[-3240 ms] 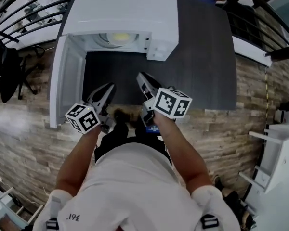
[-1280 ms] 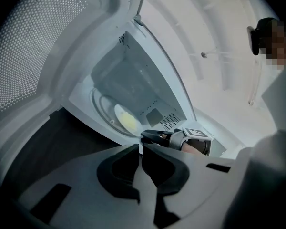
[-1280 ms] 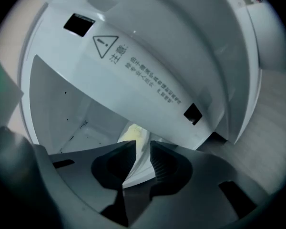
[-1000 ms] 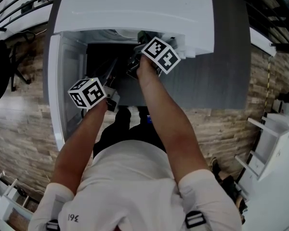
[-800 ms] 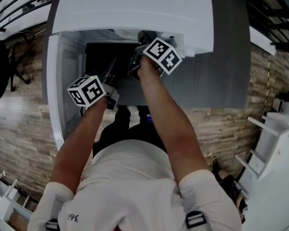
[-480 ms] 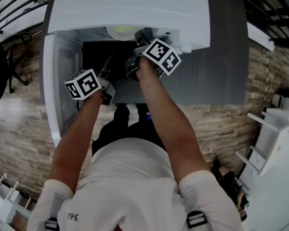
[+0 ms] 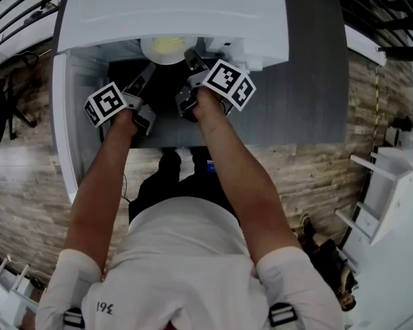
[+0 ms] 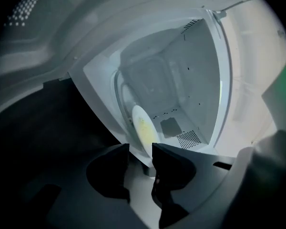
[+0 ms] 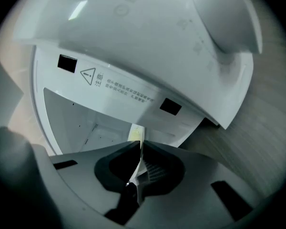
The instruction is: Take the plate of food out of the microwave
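A white plate [image 7: 168, 46] of yellow food shows at the mouth of the open white microwave [image 7: 172, 5]. My right gripper [image 7: 191, 58] reaches into the cavity, and its jaws are closing on the plate's thin rim [image 9: 135, 133], which stands edge-on between them at the right gripper [image 9: 139, 144]. My left gripper [image 7: 149, 69] is at the left of the opening. In the left gripper view the plate [image 8: 143, 127] sits on the turntable, and the left gripper [image 8: 140, 149] is opening, with the near rim in the gap, untouched.
The microwave door [image 7: 65, 115] hangs open to the left, close beside my left gripper. The microwave stands on a dark grey table [image 7: 310, 81], with bare top to its right and in front. Wood-plank floor lies around it.
My left gripper has risen from beside the door to the cavity mouth, and its jaws have parted. The plate now shows further forward at the opening, with the right gripper still at it.
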Action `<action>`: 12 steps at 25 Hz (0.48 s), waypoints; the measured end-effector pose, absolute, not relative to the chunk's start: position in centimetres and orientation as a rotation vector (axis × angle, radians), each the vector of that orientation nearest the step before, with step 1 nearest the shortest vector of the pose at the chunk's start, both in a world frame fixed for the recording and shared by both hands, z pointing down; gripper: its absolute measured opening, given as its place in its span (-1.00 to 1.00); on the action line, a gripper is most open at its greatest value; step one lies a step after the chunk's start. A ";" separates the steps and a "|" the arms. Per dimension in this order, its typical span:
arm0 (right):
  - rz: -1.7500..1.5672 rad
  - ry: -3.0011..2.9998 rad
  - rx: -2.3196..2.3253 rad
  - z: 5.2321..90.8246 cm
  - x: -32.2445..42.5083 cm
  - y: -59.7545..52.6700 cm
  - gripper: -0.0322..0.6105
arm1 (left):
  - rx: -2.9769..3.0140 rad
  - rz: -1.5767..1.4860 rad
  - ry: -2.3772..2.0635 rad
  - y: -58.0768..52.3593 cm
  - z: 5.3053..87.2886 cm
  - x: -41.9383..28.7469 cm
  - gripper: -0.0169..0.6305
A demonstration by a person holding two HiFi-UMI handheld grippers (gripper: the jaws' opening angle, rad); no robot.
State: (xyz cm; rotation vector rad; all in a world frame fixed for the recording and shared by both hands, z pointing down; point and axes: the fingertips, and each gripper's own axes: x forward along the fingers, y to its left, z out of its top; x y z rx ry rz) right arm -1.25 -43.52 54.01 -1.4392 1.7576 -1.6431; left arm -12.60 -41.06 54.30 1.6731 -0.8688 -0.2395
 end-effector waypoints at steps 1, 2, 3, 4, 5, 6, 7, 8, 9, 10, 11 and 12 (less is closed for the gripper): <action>-1.650 1.750 -1.432 54.1 -1.2 -43.3 -0.83 | 1.664 -0.256 -0.857 -41.4 54.3 -12.5 -0.55; -1.656 1.744 -1.424 54.1 -1.1 -43.2 -0.83 | 1.657 -0.269 -0.853 -41.8 54.3 -12.4 -0.55; -1.662 1.739 -1.416 54.2 -1.1 -43.0 -0.83 | 1.653 -0.278 -0.854 -42.3 54.4 -12.5 -0.55; -1.668 1.737 -1.409 54.3 -1.1 -42.9 -0.83 | 1.649 -0.283 -0.859 -42.6 54.4 -12.6 -0.55; -1.673 1.737 -1.403 54.4 -1.1 -42.7 -0.84 | 1.646 -0.284 -0.863 -43.0 54.5 -12.6 -0.55; -1.678 1.739 -1.398 54.5 -1.0 -42.6 -0.83 | 1.647 -0.284 -0.867 -43.2 54.6 -12.7 -0.55; -1.683 1.742 -1.395 54.6 -1.0 -42.4 -0.83 | 1.651 -0.283 -0.869 -43.4 54.6 -12.7 -0.55; -1.690 1.746 -1.392 54.8 -0.9 -42.3 -0.83 | 1.656 -0.283 -0.870 -43.6 54.6 -12.7 -0.55; -1.695 1.750 -1.389 55.0 -0.9 -42.0 -0.83 | 1.661 -0.283 -0.872 -43.6 54.7 -12.7 -0.56; -1.701 1.755 -1.388 55.2 -0.9 -41.7 -0.83 | 1.669 -0.281 -0.877 -43.5 54.7 -12.8 -0.56; -1.704 1.764 -1.387 55.4 -0.9 -41.1 -0.83 | 1.679 -0.275 -0.884 -43.1 54.8 -13.0 -0.59; -1.706 1.777 -1.387 55.6 -0.9 -40.4 -0.83 | 1.692 -0.267 -0.892 -42.5 54.9 -13.1 -0.70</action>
